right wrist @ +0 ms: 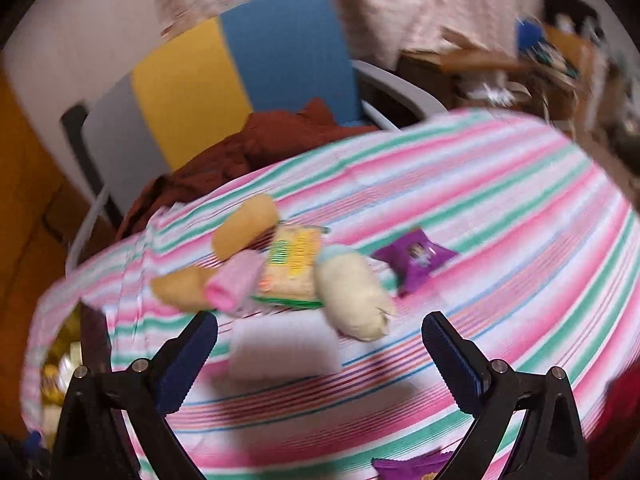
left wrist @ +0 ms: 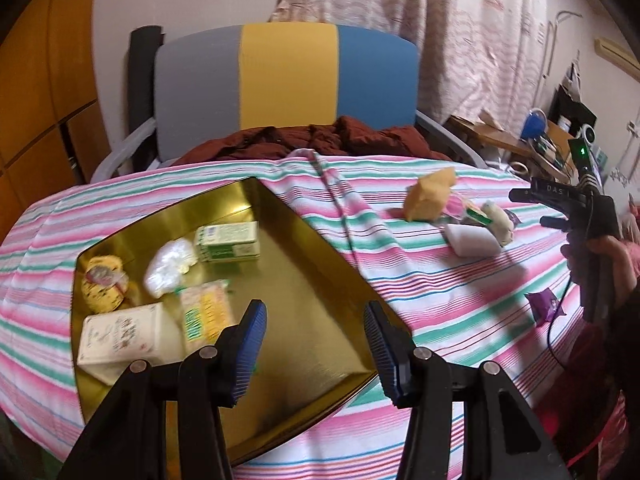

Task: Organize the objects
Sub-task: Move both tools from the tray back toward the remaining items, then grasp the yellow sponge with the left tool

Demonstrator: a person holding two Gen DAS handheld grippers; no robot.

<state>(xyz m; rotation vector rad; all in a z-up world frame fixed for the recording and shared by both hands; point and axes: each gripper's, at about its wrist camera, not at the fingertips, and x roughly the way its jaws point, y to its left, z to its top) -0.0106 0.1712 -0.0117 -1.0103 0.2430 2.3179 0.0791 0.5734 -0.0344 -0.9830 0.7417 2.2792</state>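
Observation:
A gold tin tray [left wrist: 320, 248] lies on the striped cloth and holds a green-white box [left wrist: 227, 241], a white bag [left wrist: 170, 266], a yellow round pack [left wrist: 102, 289], a white box [left wrist: 118, 336] and a yellow snack pack [left wrist: 204, 312]. My left gripper [left wrist: 314, 346] hovers open over the tray, empty. My right gripper [right wrist: 320, 360] is open above a white block [right wrist: 284, 350], not touching it. Behind the block lie a cream roll [right wrist: 352, 298], a yellow snack pack [right wrist: 290, 268], a pink roll [right wrist: 234, 282], tan soft pieces [right wrist: 244, 226] and a purple packet [right wrist: 416, 260].
A chair [left wrist: 288, 76] with grey, yellow and blue back stands behind the table, a dark red garment [left wrist: 312, 140] on its seat. A cluttered shelf [left wrist: 540, 136] is at the right. Another purple packet [right wrist: 408, 464] lies near the front edge. A hand [left wrist: 600, 264] holds the right gripper's handle.

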